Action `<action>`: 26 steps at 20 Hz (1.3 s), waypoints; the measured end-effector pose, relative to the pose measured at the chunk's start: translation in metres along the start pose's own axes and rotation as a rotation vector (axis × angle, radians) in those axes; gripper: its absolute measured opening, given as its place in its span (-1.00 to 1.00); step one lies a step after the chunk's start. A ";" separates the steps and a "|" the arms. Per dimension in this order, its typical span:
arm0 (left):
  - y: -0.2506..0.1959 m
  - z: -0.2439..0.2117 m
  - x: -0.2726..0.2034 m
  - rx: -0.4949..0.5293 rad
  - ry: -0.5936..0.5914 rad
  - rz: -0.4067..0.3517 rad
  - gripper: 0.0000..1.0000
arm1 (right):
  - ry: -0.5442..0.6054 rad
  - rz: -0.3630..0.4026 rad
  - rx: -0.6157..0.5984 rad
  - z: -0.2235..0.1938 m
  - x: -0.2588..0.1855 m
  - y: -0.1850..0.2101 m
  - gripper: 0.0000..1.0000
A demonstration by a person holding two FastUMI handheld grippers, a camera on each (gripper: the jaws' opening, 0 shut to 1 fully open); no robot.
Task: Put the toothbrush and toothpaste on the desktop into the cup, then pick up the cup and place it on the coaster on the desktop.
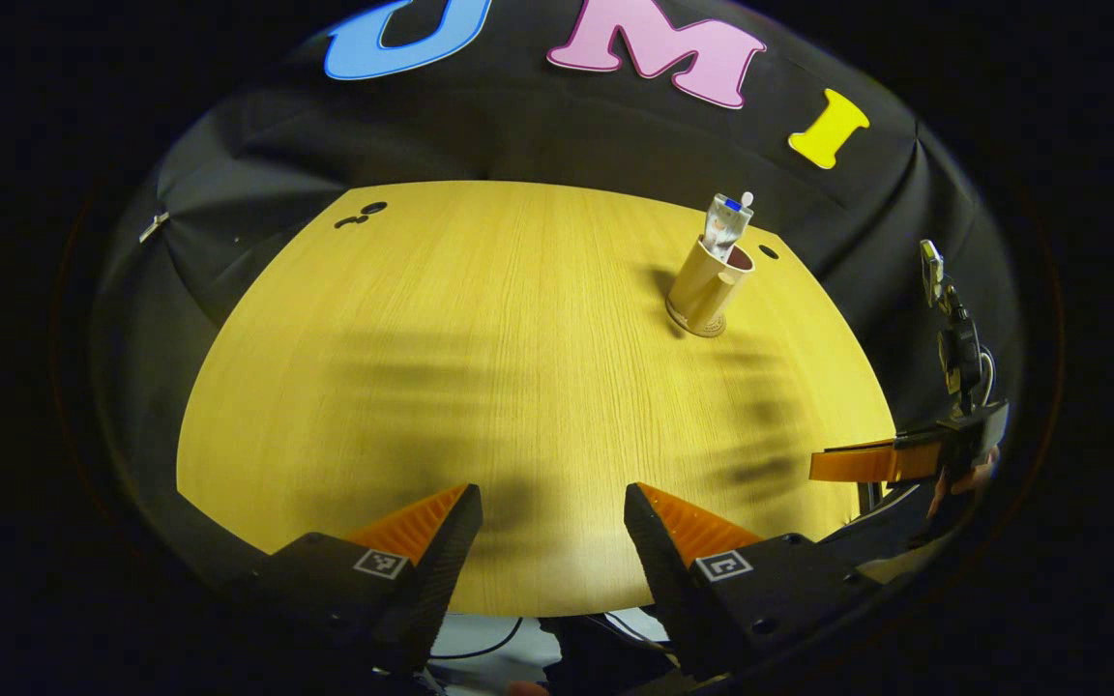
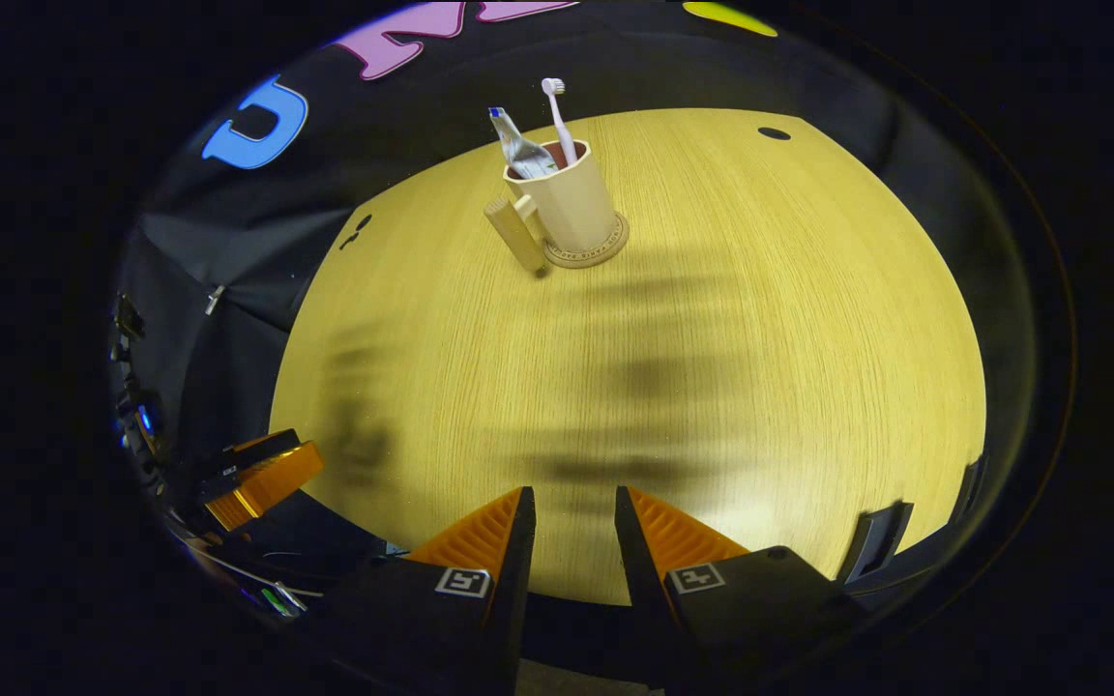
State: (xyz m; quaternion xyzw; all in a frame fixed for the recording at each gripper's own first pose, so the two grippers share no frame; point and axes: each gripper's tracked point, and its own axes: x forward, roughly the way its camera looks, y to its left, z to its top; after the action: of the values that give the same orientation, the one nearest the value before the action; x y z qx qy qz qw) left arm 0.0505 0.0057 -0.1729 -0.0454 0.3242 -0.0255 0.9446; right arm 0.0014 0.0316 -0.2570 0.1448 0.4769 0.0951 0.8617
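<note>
Since the cup [image 2: 571,203] stood on the coaster [image 2: 615,246] holding brush [image 2: 557,111] and paste [image 2: 518,145], we judged the job done. We held both grippers [image 1: 552,527] [image 2: 573,532] spread, empty, well short of the cup.

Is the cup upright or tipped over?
Upright: the cup stands on the coaster, with the toothbrush and toothpaste sticking out of its top.
</note>
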 end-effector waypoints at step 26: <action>-0.016 -0.025 -0.018 -0.020 -0.002 -0.029 0.84 | -0.025 -0.023 0.009 -0.011 -0.018 -0.009 0.03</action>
State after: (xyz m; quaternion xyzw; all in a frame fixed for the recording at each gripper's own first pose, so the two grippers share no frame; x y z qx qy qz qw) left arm 0.0210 -0.0105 -0.1800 -0.0594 0.3229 -0.0358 0.9439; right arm -0.0166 0.0194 -0.2514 0.1444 0.4683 0.0814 0.8679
